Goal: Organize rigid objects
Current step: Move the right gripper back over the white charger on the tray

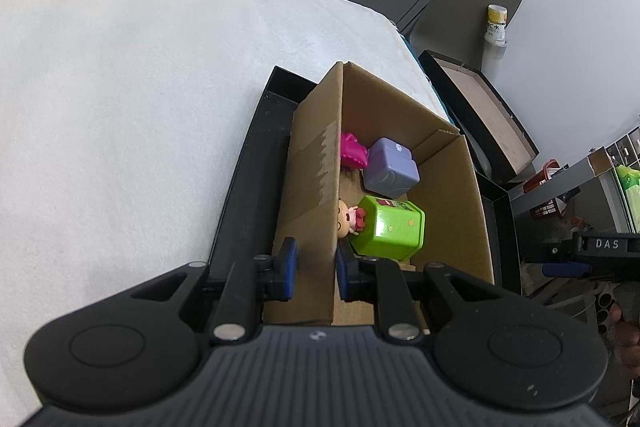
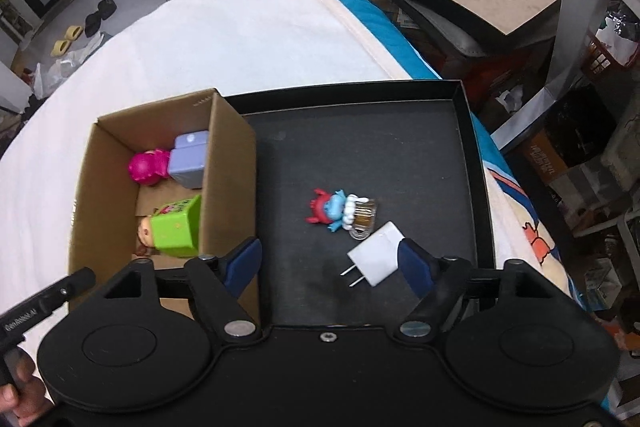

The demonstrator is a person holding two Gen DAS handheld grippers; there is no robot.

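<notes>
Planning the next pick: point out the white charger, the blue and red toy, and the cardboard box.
white charger (image 2: 378,254), right wrist view, flat top face.
blue and red toy (image 2: 333,207), right wrist view, blue body.
cardboard box (image 2: 232,163), right wrist view, outer side wall.

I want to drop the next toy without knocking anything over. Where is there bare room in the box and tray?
In the brown cardboard box, only a thin strip of floor by its outer wall is bare; green cube toy and lilac cube toy crowd it. The black tray is bare beyond the blue-red figurine and white charger plug.

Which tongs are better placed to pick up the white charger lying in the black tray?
Right. The right tongs stand open just over the white charger, while the left tongs are shut on the cardboard box wall.
</notes>
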